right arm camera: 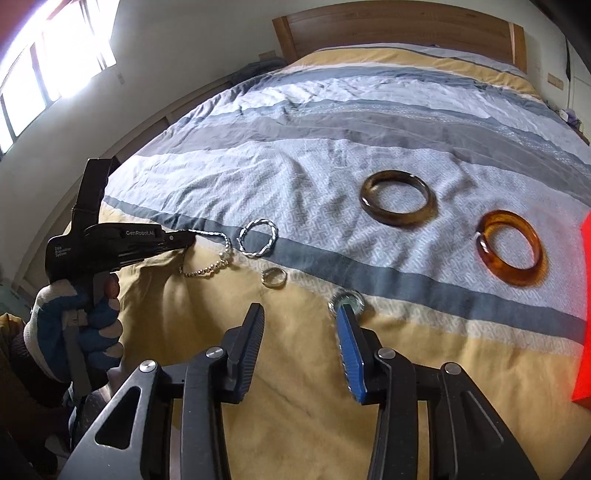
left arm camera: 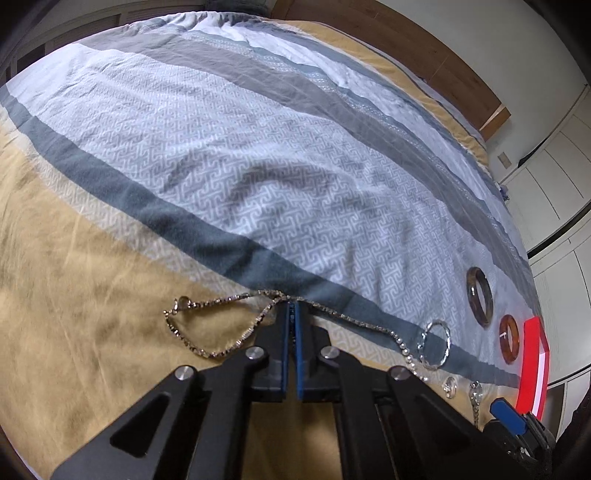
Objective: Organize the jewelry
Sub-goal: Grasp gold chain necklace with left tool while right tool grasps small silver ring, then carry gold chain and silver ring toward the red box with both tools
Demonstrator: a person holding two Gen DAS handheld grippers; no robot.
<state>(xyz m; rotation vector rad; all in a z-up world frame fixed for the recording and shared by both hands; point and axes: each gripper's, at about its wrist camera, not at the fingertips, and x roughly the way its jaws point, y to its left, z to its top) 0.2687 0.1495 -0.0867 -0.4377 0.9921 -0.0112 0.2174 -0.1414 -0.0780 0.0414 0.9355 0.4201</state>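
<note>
A silver chain necklace (left arm camera: 207, 325) lies on the striped bedspread. My left gripper (left arm camera: 293, 306) is shut on the chain near its middle; in the right wrist view the left gripper (right arm camera: 186, 236) holds the chain (right arm camera: 214, 264) at the bed. A twisted silver bangle (right arm camera: 257, 237) lies beside it, also in the left wrist view (left arm camera: 436, 345). A dark brown bangle (right arm camera: 397, 202) and an amber bangle (right arm camera: 511, 253) lie further right. Two small rings (right arm camera: 274, 277) (right arm camera: 347, 301) lie near my right gripper (right arm camera: 299, 325), which is open and empty.
A red box (right arm camera: 583, 306) sits at the right edge, also in the left wrist view (left arm camera: 533, 365). The wooden headboard (right arm camera: 399, 26) is at the far end. A gloved hand (right arm camera: 74, 325) holds the left gripper.
</note>
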